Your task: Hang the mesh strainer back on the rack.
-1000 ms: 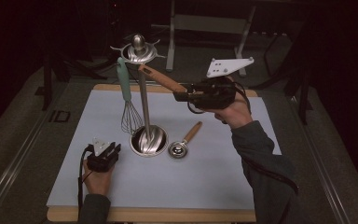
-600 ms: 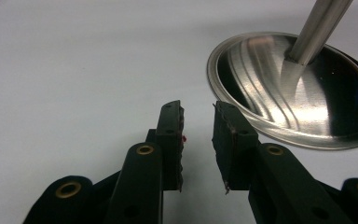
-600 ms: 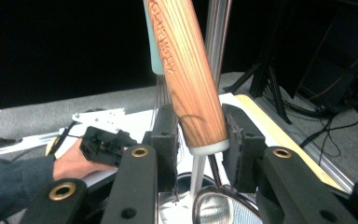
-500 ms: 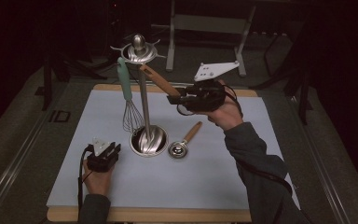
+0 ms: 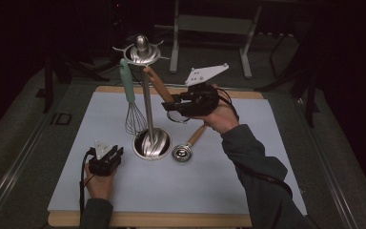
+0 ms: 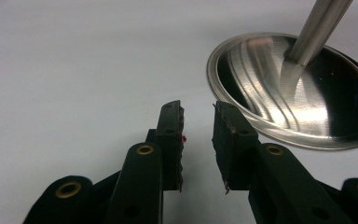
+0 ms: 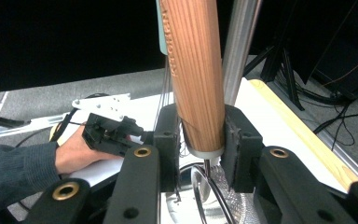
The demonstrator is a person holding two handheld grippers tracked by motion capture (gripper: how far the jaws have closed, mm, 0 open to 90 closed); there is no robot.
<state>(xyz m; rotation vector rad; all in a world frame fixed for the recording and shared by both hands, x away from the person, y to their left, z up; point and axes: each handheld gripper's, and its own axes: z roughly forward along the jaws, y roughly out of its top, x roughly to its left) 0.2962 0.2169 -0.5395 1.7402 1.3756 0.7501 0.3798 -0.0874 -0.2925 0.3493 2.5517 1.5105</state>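
Our right gripper [image 5: 167, 104] is clamped on the wooden handle [image 7: 196, 74] of a utensil, held raised beside the stand's steel pole [image 5: 147, 109], toward the mat's far edge. Our left gripper [image 6: 198, 140] rests near the white mat's [image 5: 248, 191] near-left corner, jaws partly apart around nothing, just beside the stand's round base [image 6: 317, 112].

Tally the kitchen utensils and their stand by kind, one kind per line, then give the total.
Whisk with teal handle, hanging on the stand: 1
Wooden-handled utensil clamped in the right gripper, its head too hidden to name: 1
Wooden-handled metal measuring scoop lying on the mat: 1
Steel utensil stand with round base: 1
Total: 4
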